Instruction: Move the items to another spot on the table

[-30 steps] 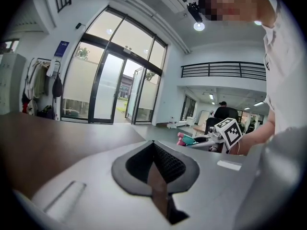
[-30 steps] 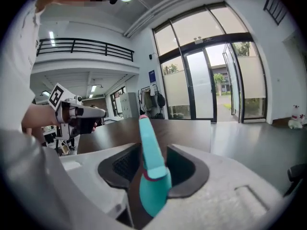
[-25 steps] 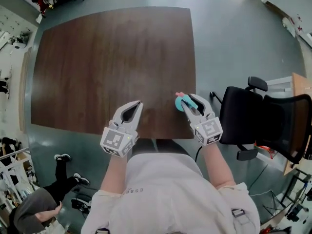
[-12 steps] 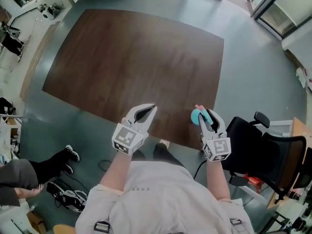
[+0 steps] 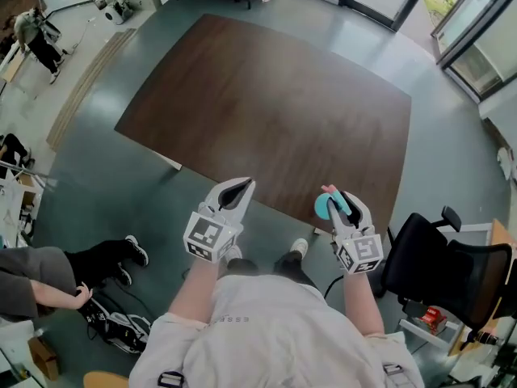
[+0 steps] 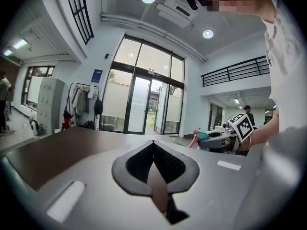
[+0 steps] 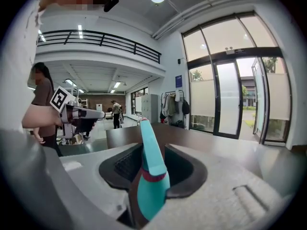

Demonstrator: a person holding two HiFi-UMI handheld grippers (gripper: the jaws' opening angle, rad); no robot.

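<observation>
Right gripper (image 5: pixel 338 203) clamping teal item (image 5: pixel 324 207), perhaps toy, brown table (image 5: pixel 266 111), grey floor (image 5: pixel 97 136)

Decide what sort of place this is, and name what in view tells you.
Probably an open indoor hall used as a workspace: tall glass doors, a railed upper level, and a large wooden table with an office chair beside it.

Grey floor (image 5: pixel 460 152), glass doors (image 6: pixel 144 104), black office chair (image 5: pixel 420 253).
</observation>
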